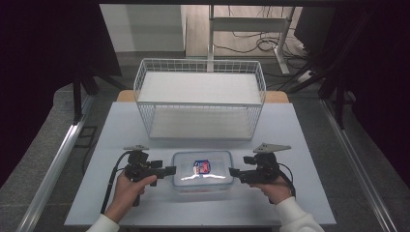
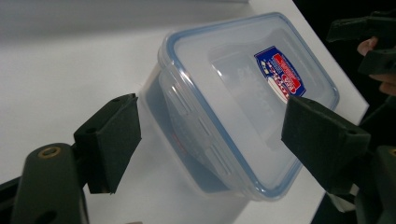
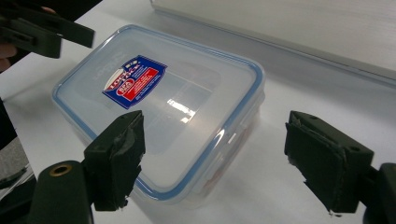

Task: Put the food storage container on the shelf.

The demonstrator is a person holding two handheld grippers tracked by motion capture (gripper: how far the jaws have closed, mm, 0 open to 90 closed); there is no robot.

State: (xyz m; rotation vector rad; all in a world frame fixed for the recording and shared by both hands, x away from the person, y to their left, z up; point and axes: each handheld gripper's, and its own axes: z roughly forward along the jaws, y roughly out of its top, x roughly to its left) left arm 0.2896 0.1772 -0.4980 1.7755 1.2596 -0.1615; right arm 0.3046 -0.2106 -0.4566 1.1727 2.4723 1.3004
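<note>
Your clear rectangular plastic box with the blue-rimmed lid (image 1: pixel 203 170) lies on the table (image 1: pixel 300 145) between both tools, long axis running from one to the other. Left tool (image 1: pixel 172 170) and right tool (image 1: pixel 233 171) gape wide at its short ends, holding nothing.

white sleeves (image 1: pixel 297 215), black hand-held grippers, grey plates

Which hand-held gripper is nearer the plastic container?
Left hand-held gripper: its tips reach the plastic container's left edge. Right hand-held gripper sits just off the right edge.
</note>
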